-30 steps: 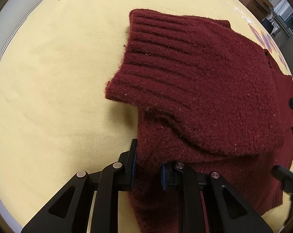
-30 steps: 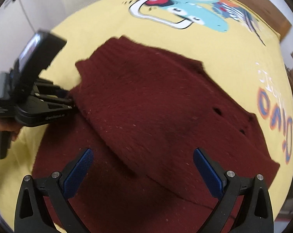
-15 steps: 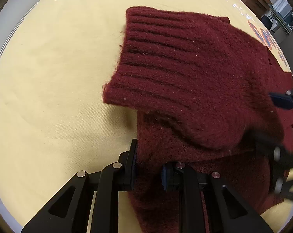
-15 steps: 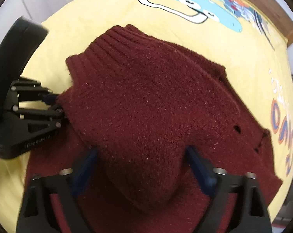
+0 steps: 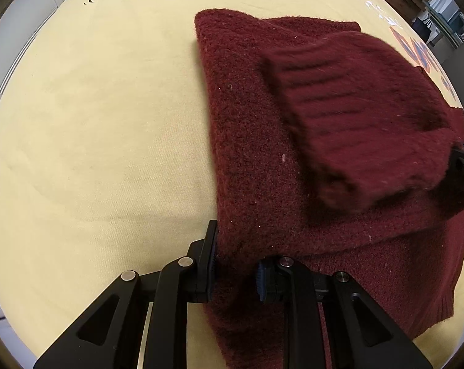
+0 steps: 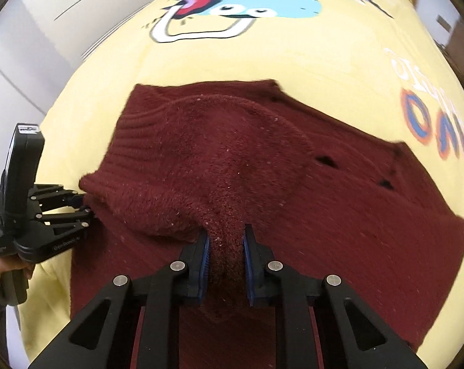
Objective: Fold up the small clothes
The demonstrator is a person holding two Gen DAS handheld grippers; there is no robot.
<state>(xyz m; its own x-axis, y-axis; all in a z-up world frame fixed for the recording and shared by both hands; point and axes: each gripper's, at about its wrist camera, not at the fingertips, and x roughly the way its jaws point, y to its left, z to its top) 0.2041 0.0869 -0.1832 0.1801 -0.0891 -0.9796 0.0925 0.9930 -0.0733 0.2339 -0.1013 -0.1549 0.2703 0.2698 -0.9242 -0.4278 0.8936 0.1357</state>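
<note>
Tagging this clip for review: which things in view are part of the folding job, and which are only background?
In the job:
- dark red knit sweater
- left gripper, shut on its edge
- right gripper, just closed on a raised fold

Background:
- yellow printed cloth
- white cabinets

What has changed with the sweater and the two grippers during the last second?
The right hand-held gripper has just closed its jaws on the folded sleeve of the dark red sweater, pulling its cuff inward from the edge. The left hand-held gripper stayed clamped on the sweater's edge.
</note>
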